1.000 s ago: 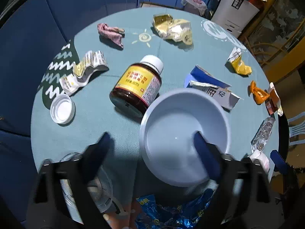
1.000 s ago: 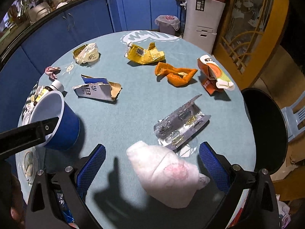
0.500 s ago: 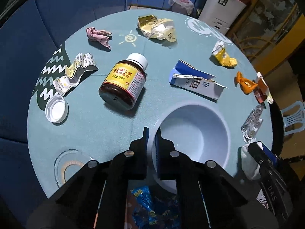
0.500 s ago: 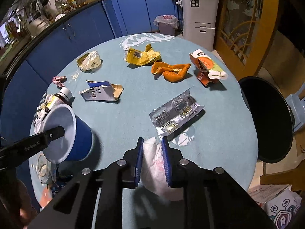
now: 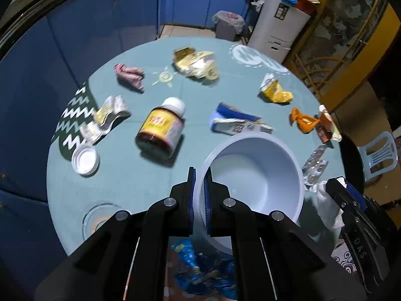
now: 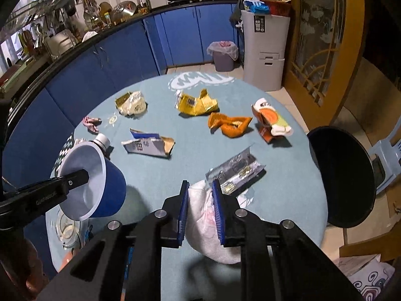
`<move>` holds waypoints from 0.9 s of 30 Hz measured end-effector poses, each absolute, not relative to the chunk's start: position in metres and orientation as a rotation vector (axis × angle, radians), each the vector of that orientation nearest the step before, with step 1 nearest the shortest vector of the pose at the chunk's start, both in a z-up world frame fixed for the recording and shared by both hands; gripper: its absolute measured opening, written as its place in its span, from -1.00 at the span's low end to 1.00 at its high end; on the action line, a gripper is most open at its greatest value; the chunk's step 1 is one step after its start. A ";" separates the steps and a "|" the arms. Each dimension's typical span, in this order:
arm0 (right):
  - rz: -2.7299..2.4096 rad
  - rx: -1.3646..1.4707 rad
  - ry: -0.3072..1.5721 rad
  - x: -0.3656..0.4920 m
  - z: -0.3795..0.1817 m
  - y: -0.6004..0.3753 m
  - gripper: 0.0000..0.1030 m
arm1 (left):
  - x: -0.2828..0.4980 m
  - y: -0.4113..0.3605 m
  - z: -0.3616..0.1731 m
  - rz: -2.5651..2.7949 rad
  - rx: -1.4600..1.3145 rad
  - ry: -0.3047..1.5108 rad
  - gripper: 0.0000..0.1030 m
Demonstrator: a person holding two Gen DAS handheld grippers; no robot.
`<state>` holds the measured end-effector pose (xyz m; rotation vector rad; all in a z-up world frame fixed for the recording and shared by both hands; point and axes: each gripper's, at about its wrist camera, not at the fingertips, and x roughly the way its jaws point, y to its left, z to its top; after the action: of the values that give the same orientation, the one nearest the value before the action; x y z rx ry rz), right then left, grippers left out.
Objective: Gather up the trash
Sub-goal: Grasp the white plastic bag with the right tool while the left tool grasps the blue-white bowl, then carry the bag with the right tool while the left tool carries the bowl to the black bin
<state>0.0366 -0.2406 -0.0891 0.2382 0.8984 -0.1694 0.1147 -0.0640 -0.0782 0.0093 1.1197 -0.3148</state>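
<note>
Once apart, pads [image 6: 217, 209] on tissue [image 6: 200, 215].

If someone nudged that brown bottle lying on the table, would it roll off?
The bottle lies on its side and looks round, so it would probably roll. Its white cap is narrower, so it may curve. It looks full, so likely heavy.

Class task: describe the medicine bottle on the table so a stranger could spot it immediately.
Start at the round teal table. Left of its middle, beyond the cup held by the left gripper, the medicine bottle lies on its side. Among crumpled wrappers, it alone is dark brown, with a yellow label and white cap.
</note>
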 end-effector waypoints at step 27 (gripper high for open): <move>-0.430 0.225 0.753 0.064 -0.086 -0.391 -0.64 | 0.162 -0.289 -0.063 -0.441 0.159 0.948 -0.86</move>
<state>0.0645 -0.3914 -0.0855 0.2248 0.7528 -0.4300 0.1622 -0.2890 -0.0634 0.1594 0.9480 -0.4407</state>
